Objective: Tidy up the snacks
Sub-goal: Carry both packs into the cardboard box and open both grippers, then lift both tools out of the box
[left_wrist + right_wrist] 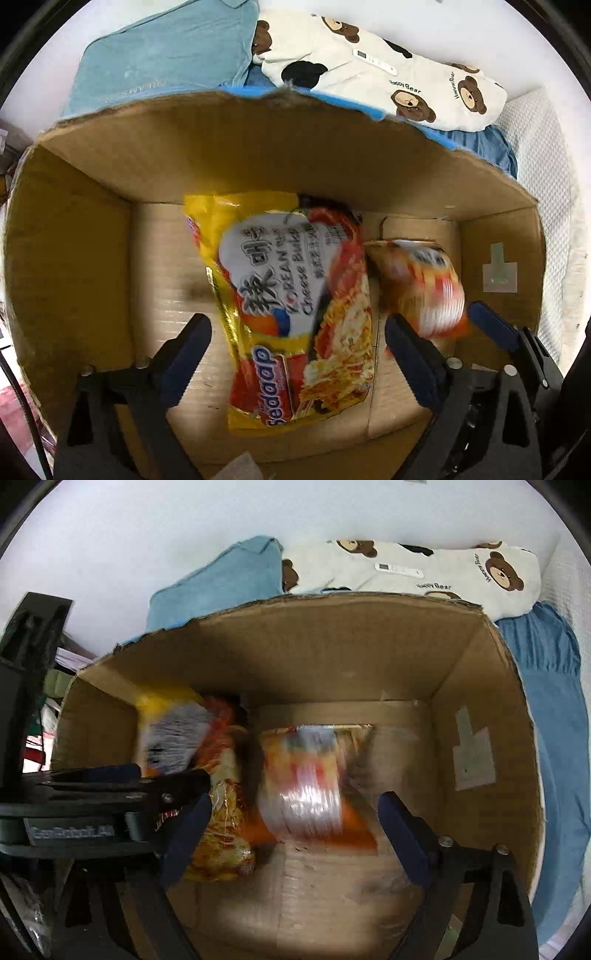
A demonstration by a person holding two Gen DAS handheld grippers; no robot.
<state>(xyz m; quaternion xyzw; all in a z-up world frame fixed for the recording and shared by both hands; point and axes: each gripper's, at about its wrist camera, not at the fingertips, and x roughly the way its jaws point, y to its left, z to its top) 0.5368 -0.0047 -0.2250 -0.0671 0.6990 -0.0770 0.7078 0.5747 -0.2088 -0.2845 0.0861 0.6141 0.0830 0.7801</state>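
Left wrist view: left gripper spread wide, empty, above yellow noodle packet lying flat on cardboard box floor.
Right wrist view: right gripper released; blurred orange packet between fingers, contact unclear.

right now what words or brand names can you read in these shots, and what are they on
"Sedaap": yellow noodle packet in the cardboard box.
"KOREAN" and "Cheese Buldak", partly glare-hidden: same packet, beside large Chinese and Korean characters.
"Happy Bear": bear-print fabric behind the box.
Second packet: too blurred to read.
White tag on the fabric: too small.
Raised lettering on the left tongs: blurred.
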